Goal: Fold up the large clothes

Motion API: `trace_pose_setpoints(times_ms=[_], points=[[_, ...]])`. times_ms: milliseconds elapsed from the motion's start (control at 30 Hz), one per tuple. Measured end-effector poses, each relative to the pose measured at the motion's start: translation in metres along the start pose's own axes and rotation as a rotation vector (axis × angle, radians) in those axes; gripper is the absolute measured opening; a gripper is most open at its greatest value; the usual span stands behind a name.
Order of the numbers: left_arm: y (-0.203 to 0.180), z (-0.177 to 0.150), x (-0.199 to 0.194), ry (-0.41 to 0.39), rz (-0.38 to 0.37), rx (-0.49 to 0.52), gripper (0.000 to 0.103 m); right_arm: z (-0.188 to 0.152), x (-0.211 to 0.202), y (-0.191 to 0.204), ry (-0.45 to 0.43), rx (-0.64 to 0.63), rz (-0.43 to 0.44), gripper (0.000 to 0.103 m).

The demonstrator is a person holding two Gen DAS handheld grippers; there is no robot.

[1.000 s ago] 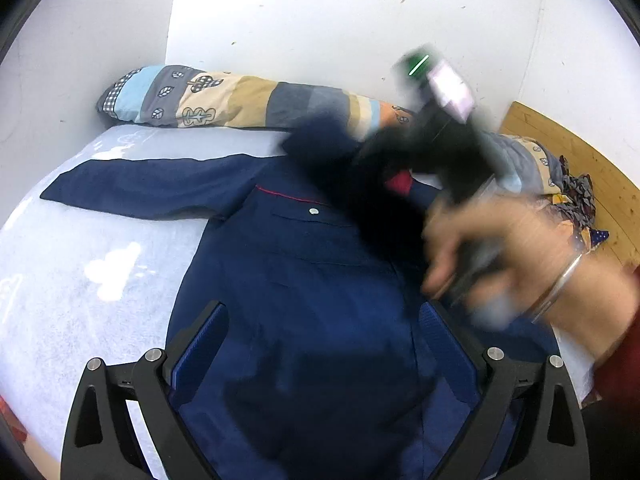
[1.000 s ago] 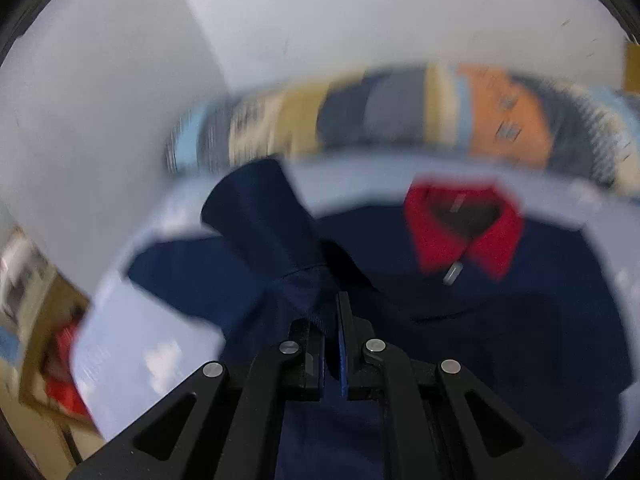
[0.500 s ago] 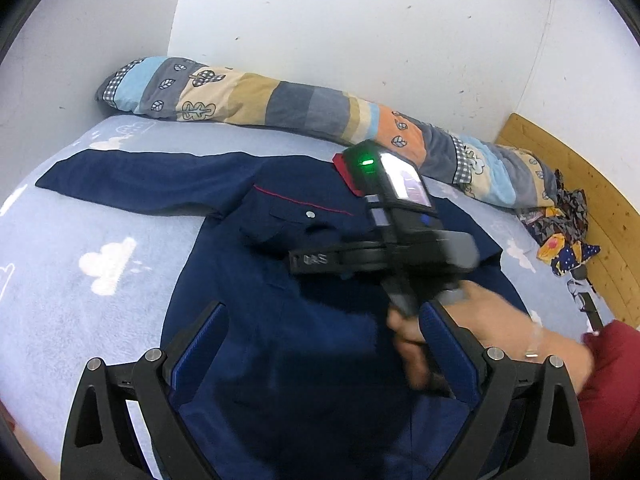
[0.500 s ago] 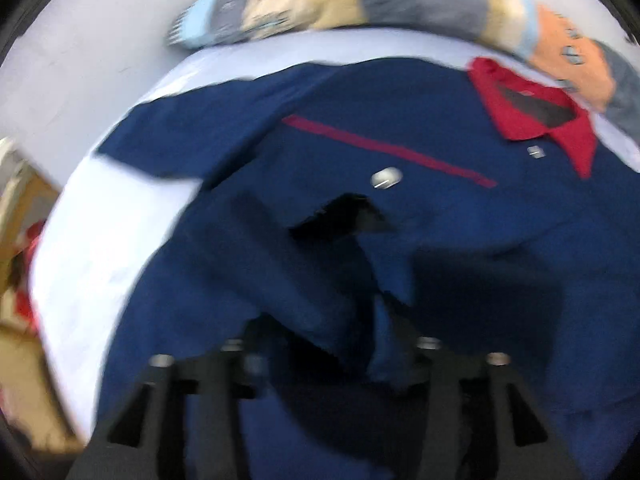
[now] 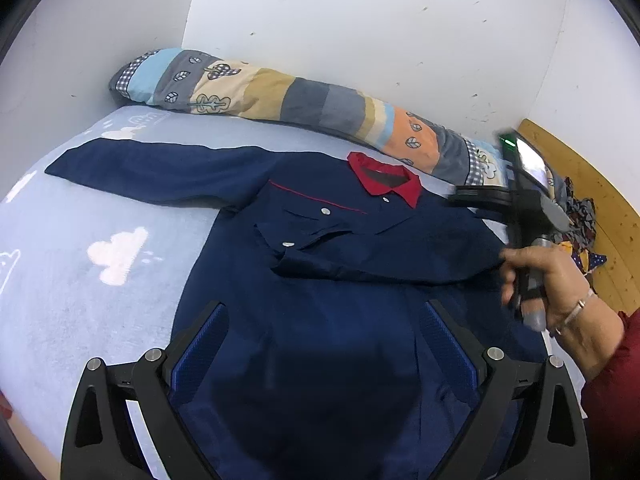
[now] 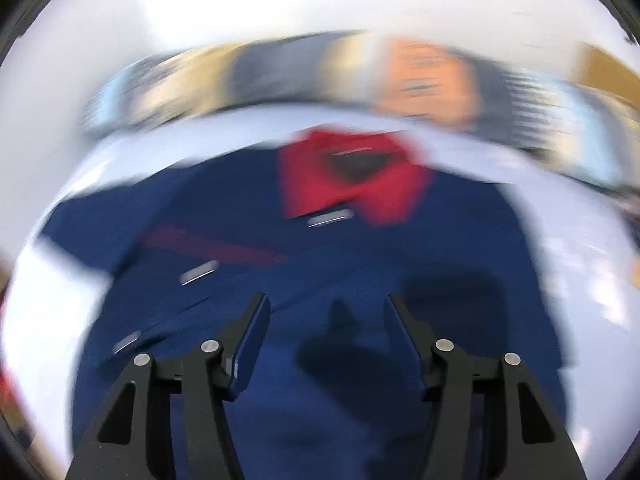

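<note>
A navy jacket (image 5: 320, 280) with a red collar (image 5: 384, 178) lies face up on the bed. One sleeve (image 5: 380, 268) is folded across the chest, while the other sleeve (image 5: 152, 172) stretches out flat to the left. My left gripper (image 5: 324, 306) hovers open over the jacket's lower body, holding nothing. A person's hand (image 5: 552, 280) holds the right gripper at the jacket's right edge. In the blurred right wrist view, my right gripper (image 6: 327, 298) stands open above the jacket (image 6: 320, 264), below the collar (image 6: 352, 176), with nothing between its fingers.
A long patchwork pillow (image 5: 280, 96) lies along the white wall behind the jacket. The light blue sheet (image 5: 80, 280) with cloud prints shows on the left. A wooden board (image 5: 592, 184) and a heap of patterned cloth (image 5: 580, 220) sit at the right.
The right gripper carried the sleeve across the chest, let it go, opened, and drew back to the right. The sleeve now lies folded over the front. The left gripper stayed put.
</note>
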State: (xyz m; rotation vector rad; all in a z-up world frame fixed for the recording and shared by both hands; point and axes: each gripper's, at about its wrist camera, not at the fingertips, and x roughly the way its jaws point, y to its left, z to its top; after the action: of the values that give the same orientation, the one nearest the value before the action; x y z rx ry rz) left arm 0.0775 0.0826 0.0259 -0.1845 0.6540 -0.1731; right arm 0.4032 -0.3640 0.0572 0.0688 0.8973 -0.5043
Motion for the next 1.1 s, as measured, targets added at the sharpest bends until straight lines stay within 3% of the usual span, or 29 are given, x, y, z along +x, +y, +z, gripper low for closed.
trace_pose_setpoints(times_ms=[167, 233, 267, 333, 467, 600, 667, 867, 967, 1100], points=[[0.003, 0.001, 0.006, 0.021, -0.023, -0.034, 0.097, -0.012, 0.006, -0.108, -0.059, 0.343, -0.226, 0.064], [0.003, 0.002, 0.008, 0.027, -0.032, -0.038, 0.097, -0.028, 0.022, -0.125, 0.009, 0.374, -0.216, 0.064], [0.003, 0.002, 0.008, 0.026, -0.032, -0.035, 0.097, -0.039, 0.041, -0.126, 0.083, 0.374, -0.133, 0.064], [0.001, 0.003, 0.009, 0.021, -0.026, -0.024, 0.097, -0.054, 0.068, -0.114, 0.224, 0.351, -0.018, 0.067], [0.002, 0.001, 0.009, 0.019, -0.008, -0.018, 0.097, -0.053, 0.055, -0.085, 0.204, 0.261, -0.096, 0.062], [0.006, 0.002, 0.011, 0.03, -0.009, -0.054, 0.097, -0.052, 0.013, -0.051, 0.066, 0.236, -0.162, 0.064], [0.006, 0.003, 0.013, 0.032, -0.012, -0.063, 0.097, -0.056, 0.013, -0.022, 0.069, 0.151, -0.043, 0.064], [0.003, 0.006, 0.02, 0.035, 0.006, -0.076, 0.097, -0.086, 0.051, 0.04, 0.232, -0.064, 0.037, 0.063], [-0.001, 0.005, 0.029, 0.05, 0.01, -0.092, 0.097, -0.085, 0.031, 0.043, 0.226, -0.054, 0.127, 0.058], [-0.013, 0.002, 0.042, 0.088, 0.005, -0.101, 0.097, -0.08, -0.027, 0.02, 0.11, -0.017, 0.203, 0.061]])
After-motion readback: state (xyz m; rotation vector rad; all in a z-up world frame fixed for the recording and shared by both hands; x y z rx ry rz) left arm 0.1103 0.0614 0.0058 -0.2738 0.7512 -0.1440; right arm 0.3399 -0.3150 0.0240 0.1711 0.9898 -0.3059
